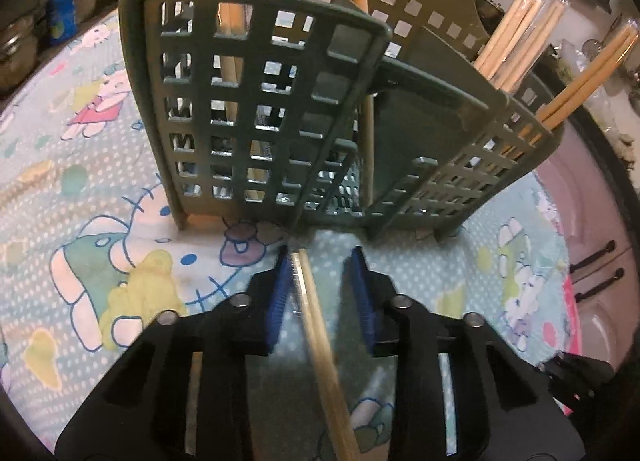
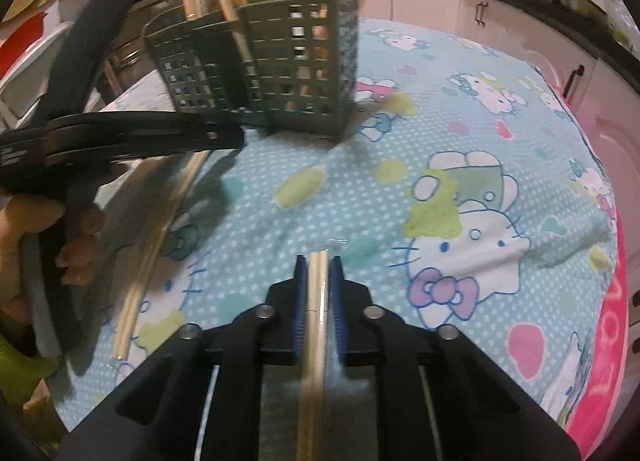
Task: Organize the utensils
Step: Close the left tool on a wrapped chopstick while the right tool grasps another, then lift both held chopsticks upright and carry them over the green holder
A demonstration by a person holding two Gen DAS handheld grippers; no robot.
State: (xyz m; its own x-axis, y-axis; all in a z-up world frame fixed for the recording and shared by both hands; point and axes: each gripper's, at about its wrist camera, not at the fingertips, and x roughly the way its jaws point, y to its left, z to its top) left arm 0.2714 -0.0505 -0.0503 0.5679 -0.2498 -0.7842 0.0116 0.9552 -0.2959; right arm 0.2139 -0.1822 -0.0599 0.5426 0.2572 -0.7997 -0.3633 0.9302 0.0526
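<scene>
Two grippers, both yours. Your left gripper [image 1: 322, 261] has its jaws spread apart; a wrapped chopstick pair [image 1: 316, 341] lies along the left blue pad [image 1: 280, 297], w/ a gap to the right pad, so nothing is clamped. Green utensil caddy [image 1: 276, 101] stands at 12 o'clock just past the fingertips, upright on the Hello Kitty cloth [image 1: 100, 189]; more chopsticks [image 1: 516, 45] stick out of its compartment at 2 o'clock. Your right gripper [image 2: 319, 261] is squeezed onto another wrapped pair of chopsticks [image 2: 316, 309]. From that view the caddy sits at 11 o'clock, well apart.
</scene>
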